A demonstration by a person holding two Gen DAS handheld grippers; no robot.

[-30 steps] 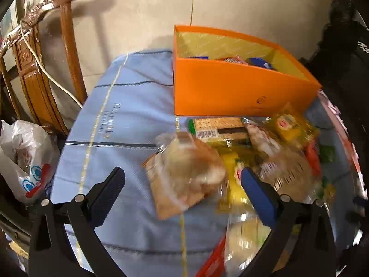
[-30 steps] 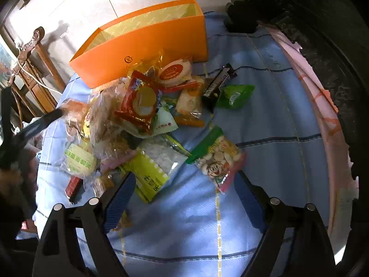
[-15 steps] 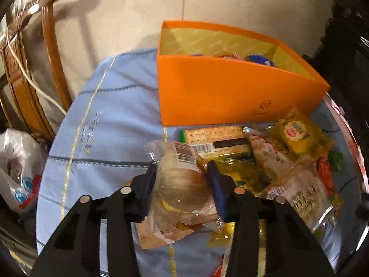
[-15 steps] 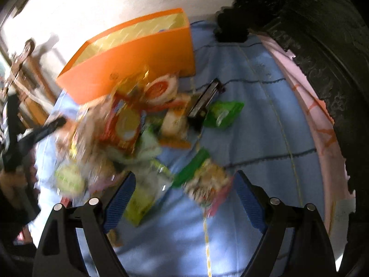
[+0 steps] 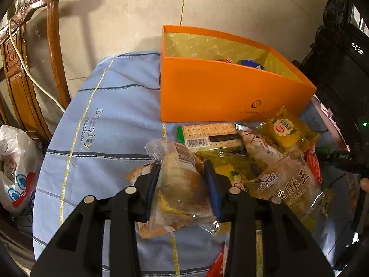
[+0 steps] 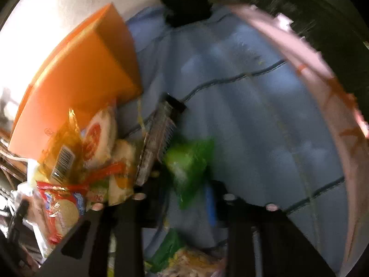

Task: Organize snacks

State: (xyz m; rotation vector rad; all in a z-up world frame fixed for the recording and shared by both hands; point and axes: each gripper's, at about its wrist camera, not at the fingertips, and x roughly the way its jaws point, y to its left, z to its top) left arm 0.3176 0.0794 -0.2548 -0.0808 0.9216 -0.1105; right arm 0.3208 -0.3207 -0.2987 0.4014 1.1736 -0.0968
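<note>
- Orange card box (image 5: 230, 92) stands open-topped toward the far edge of the surface (image 5: 110, 120), which wears a blue striped cloth; a few wrappers show inside it.
- The left gripper (image 5: 182, 184) has just been closing, and its fingers are clamped on a clear-wrapped bread snack (image 5: 182, 191) at the near left edge of the snack pile.
- Between that snack and the box lie a cracker pack (image 5: 212, 133), a yellow packet (image 5: 286, 129) and a large clear pastry bag (image 5: 288, 184), all crowded together against the box's front wall.
- The right gripper (image 6: 186, 196) has just been closing; its view is blurred, but a green packet (image 6: 189, 161) sits between the narrowed fingers, and they seem to pinch it.
- A dark bar wrapper (image 6: 159, 138) lies just beside the green packet.
- A wooden chair (image 5: 34, 69) stands off the surface's left edge.
</note>
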